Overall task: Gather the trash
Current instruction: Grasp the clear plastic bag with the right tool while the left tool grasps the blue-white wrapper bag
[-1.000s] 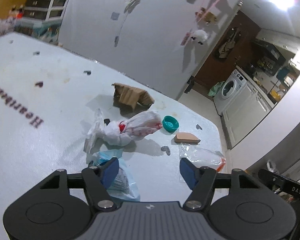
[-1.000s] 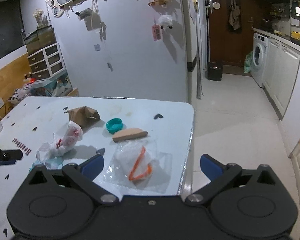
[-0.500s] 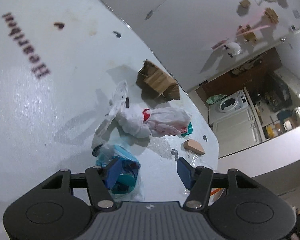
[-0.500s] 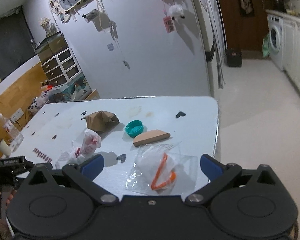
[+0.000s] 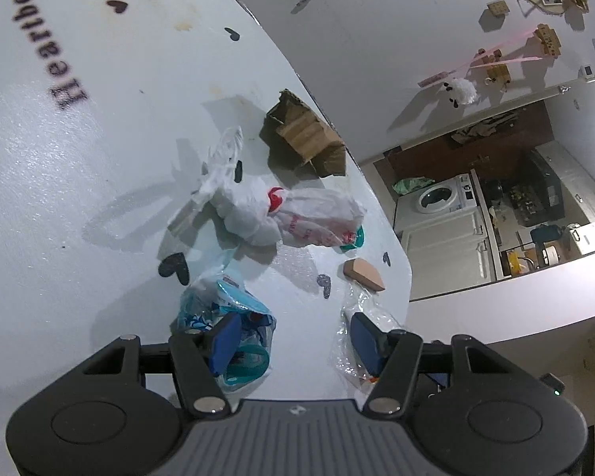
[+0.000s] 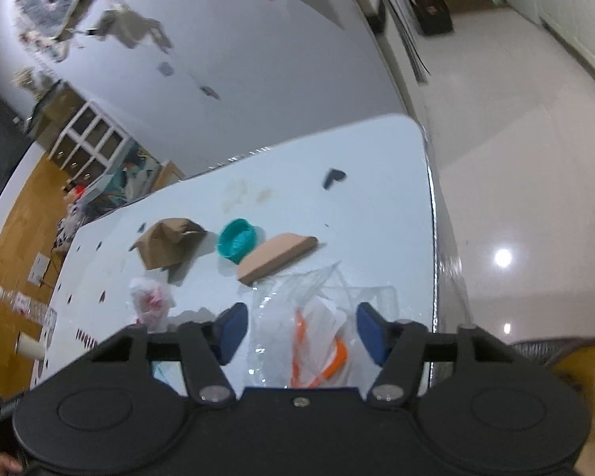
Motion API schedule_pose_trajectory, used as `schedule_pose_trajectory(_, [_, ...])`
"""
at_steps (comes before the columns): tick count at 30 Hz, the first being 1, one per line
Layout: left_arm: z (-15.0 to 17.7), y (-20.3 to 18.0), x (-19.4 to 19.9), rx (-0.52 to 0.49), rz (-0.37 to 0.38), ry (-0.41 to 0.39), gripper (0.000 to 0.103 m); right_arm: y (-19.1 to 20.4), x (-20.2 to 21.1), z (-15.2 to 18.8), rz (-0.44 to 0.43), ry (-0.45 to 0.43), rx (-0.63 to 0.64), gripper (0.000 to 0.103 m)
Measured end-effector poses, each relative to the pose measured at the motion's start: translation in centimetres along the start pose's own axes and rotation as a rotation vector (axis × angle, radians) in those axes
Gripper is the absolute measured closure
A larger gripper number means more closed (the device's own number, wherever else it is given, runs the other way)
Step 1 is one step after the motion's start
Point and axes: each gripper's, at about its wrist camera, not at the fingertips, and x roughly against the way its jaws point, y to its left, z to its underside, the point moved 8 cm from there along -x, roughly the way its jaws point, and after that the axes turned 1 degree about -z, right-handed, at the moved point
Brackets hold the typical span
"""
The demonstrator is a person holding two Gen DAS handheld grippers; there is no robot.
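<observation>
Trash lies on a white table (image 5: 79,182). In the left wrist view my left gripper (image 5: 293,337) is open; its left finger sits over a blue-and-clear plastic wrapper (image 5: 226,313). Beyond lie a white-and-red plastic bag (image 5: 281,214), a crumpled brown cardboard piece (image 5: 303,139), a teal cap (image 5: 355,240) and a tan wedge (image 5: 363,273). In the right wrist view my right gripper (image 6: 303,333) is open, its fingers either side of a clear plastic bag with orange pieces (image 6: 317,337). The cap (image 6: 237,238), wedge (image 6: 275,256), cardboard (image 6: 168,242) and white-and-red bag (image 6: 150,301) lie beyond.
The table's right edge (image 6: 432,238) drops to a glossy tile floor (image 6: 515,182). A white wall stands behind the table. A washing machine (image 5: 436,198) and kitchen cabinets are far off. A wooden floor with clutter lies left of the table (image 6: 16,238).
Both grippers have tilted down and moved closer to the table. The right one now straddles the clear bag; the left one has closed in over the blue wrapper. Both stay open.
</observation>
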Motion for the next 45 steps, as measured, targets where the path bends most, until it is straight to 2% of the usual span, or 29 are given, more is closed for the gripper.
schedule_pose_trajectory(5, [0.2, -0.5, -0.6, 0.001, 0.011, 0.005, 0.042, -0.5, -2.3, 0.4, -0.028, 0.062, -0.074, 0.056])
schedule_pose_trajectory(10, [0.4, -1.3, -1.5, -0.015, 0.011, 0.016, 0.042, 0.3, -4.2, 1.2, -0.054, 0.114, -0.064, 0.068])
schedule_pose_trajectory(12, [0.5, -1.7, -1.9, -0.022, 0.014, 0.022, 0.042, 0.9, -4.5, 1.5, -0.057, 0.134, -0.048, 0.085])
schedule_pose_trajectory(17, [1.2, -2.4, -2.8, -0.016, 0.036, 0.042, 0.042, 4.0, -4.0, 2.5, -0.106, 0.146, 0.074, 0.096])
schedule_pose_trajectory(24, [2.2, -3.6, -4.1, -0.010, 0.064, 0.074, 0.044, 7.8, -3.7, 4.1, -0.184, 0.173, 0.159, 0.096])
schedule_pose_trajectory(28, [3.0, -3.6, -4.8, -0.004, 0.050, 0.095, 0.050, 9.1, -4.0, 5.3, -0.201, 0.198, 0.199, 0.096])
schedule_pose_trajectory(30, [3.3, -3.5, -5.1, -0.003, 0.046, 0.102, 0.056, 9.4, -4.0, 5.8, -0.196, 0.208, 0.218, 0.096])
schedule_pose_trajectory(33, [3.7, -2.9, -5.2, 0.004, 0.020, 0.106, 0.080, 9.4, -4.0, 6.3, -0.188, 0.215, 0.229, 0.096])
schedule_pose_trajectory(34, [3.7, -2.6, -5.3, 0.006, 0.008, 0.107, 0.092, 9.3, -4.0, 6.4, -0.185, 0.215, 0.230, 0.096])
schedule_pose_trajectory(35, [3.8, -2.4, -5.2, 0.006, -0.005, 0.108, 0.095, 9.2, -3.9, 6.4, -0.180, 0.215, 0.231, 0.097])
schedule_pose_trajectory(41, [4.0, -2.5, -4.5, -0.063, -0.048, 0.091, 0.098, 9.2, -2.9, 6.6, -0.159, 0.201, 0.266, 0.097])
schedule_pose_trajectory(45, [4.2, -3.7, -3.4, -0.176, -0.113, 0.057, 0.098, 9.7, -1.7, 6.6, -0.149, 0.176, 0.307, 0.097])
